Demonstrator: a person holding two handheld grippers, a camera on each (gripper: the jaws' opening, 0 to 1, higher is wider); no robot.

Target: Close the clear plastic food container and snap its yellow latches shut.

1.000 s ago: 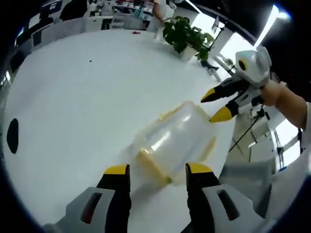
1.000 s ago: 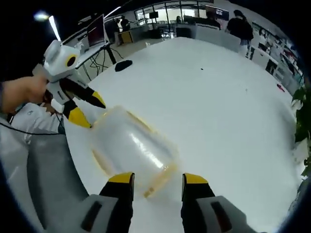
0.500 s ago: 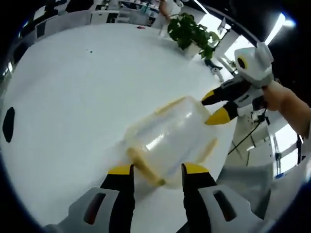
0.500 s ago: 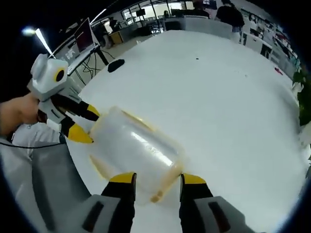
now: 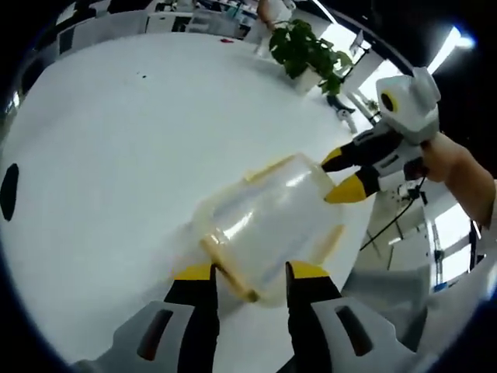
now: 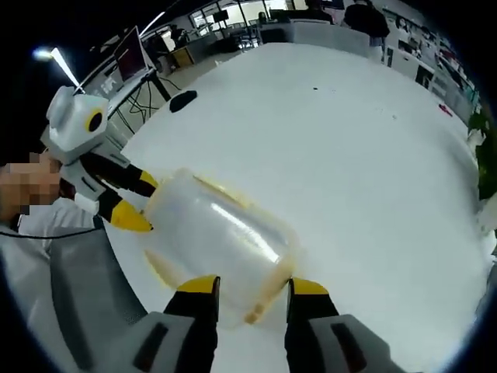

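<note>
Left gripper view shows a broad white table point(image 5: 116, 155) bearing a clear plastic food container point(image 5: 264, 221) near its edge, lid down over the tub. In right gripper view the table point(image 6: 365, 155) carries that container point(image 6: 213, 237) too. A potted plant point(image 5: 307, 50) stands at the far edge. The left gripper point(image 5: 247, 273) has its 2 jaws parted around the container's near end, where a yellow latch point(image 5: 225, 268) lies between them. The right gripper point(image 6: 250, 287) likewise straddles the opposite end, jaws apart, another yellow latch point(image 6: 264, 299) between them. Whether either jaw presses the plastic, I cannot tell.
</note>
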